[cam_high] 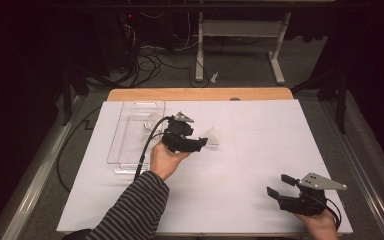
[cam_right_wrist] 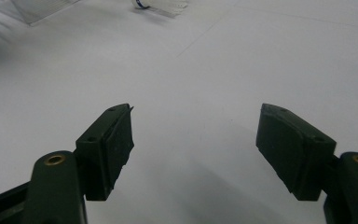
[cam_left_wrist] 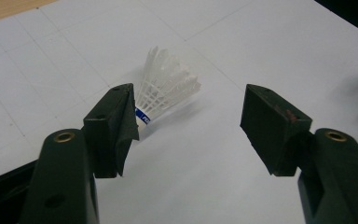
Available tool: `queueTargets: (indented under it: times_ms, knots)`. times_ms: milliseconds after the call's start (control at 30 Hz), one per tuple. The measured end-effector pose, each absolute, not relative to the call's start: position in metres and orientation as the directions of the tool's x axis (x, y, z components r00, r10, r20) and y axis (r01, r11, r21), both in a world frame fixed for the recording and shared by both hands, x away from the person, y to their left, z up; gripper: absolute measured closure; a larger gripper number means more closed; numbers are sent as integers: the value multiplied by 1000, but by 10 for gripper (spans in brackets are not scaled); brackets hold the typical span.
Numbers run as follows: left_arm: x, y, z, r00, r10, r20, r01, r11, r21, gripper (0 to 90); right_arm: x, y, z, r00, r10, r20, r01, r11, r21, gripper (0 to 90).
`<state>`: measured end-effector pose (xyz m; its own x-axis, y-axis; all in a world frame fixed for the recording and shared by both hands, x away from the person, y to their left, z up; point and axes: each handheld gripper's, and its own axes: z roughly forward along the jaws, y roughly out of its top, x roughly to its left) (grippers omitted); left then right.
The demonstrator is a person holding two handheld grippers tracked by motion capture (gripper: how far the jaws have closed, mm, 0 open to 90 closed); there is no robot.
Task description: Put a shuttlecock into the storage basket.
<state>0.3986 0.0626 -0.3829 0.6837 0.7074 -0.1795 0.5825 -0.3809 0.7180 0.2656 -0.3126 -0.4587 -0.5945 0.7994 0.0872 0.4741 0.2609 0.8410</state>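
Observation:
A white feathered shuttlecock (cam_left_wrist: 168, 86) with a blue band lies on its side on the white sheet, and in the high view the shuttlecock (cam_high: 212, 136) rests near the table's middle. My left gripper (cam_left_wrist: 189, 121) stands open just short of it, the left jaw's tip close by the cork end, which it hides. From above, the left gripper (cam_high: 199, 139) sits immediately left of the shuttlecock. My right gripper (cam_high: 280, 185) is open near the front right edge, and the right gripper (cam_right_wrist: 196, 135) has nothing between its jaws.
A clear plastic tray (cam_high: 130, 145) lies at the left of the white sheet (cam_high: 260, 150), with something pale inside its far end. The tray's corner (cam_right_wrist: 42, 9) shows blurred far off. A wooden table edge (cam_high: 200, 94) runs along the back.

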Motion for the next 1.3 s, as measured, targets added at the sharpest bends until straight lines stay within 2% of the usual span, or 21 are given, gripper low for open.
queueTargets:
  times_ms: [300, 1300]
  knots:
    - [407, 52, -383, 674, 718, -171, 615, -417, 670, 373, 266, -313, -459, -595, 799, 87, 474, 261, 841, 277]
    - [436, 30, -385, 637, 757, -144, 660, -439, 610, 378, 266, -313, -459, -598, 797, 86, 472, 263, 841, 278]
